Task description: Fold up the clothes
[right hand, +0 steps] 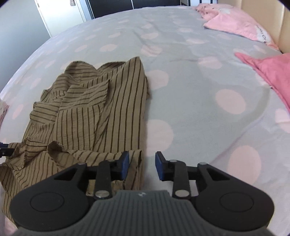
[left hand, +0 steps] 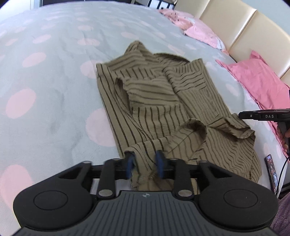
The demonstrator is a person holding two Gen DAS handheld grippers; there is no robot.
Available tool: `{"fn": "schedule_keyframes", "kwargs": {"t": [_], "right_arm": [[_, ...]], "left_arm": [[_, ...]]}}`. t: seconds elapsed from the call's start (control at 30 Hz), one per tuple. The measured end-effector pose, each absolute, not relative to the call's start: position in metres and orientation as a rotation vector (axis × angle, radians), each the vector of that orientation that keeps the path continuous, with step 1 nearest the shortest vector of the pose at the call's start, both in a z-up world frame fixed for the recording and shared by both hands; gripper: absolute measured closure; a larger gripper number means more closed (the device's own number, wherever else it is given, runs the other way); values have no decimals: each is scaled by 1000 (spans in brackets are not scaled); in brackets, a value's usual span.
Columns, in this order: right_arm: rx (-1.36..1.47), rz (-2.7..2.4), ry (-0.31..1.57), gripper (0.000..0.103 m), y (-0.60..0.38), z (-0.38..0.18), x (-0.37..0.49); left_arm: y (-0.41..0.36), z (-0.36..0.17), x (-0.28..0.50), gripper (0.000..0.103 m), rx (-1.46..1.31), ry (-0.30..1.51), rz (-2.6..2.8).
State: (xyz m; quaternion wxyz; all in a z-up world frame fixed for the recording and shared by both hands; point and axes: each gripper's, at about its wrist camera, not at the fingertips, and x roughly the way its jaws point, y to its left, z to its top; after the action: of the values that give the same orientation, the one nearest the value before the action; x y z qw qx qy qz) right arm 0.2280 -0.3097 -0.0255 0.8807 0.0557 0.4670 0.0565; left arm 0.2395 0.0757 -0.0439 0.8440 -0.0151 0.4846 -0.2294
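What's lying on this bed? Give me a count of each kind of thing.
Striped brown garment: 1
Pink pillows: 3, two pale and one deeper pink
Phone at the bed's edge: 1
Total: 5
All lie on the grey, pink-dotted bedspread.

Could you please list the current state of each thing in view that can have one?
Striped garment: lying rumpled and partly folded over itself on the bedspread.
Left tongs: open, a fold of the garment between the pads.
Right tongs: open, over the garment's near edge, gripping nothing.
Pink pillows: lying along the headboard.
Phone: screen lit, at the bed's edge.
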Motion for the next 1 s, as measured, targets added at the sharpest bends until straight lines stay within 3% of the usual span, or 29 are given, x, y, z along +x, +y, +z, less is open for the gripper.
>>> {"fn": "schedule_keyframes", "kwargs": {"t": [0.27,0.43,0.77,1.0], "right_arm": [[21,208,895,68,-289,1,178],[-109,276,847,61,-265,1,132],[-525,454,765,52,-221,-45,31],[-859,453,683,47,-196,-79,3]], "left_arm": [[61,-6,184,62,144,893,-483],[38,-1,136,58,279,826,-536],[-8,-54,29,58,730,705,-613],[-26,-95,10,58,971,668,-574]]}}
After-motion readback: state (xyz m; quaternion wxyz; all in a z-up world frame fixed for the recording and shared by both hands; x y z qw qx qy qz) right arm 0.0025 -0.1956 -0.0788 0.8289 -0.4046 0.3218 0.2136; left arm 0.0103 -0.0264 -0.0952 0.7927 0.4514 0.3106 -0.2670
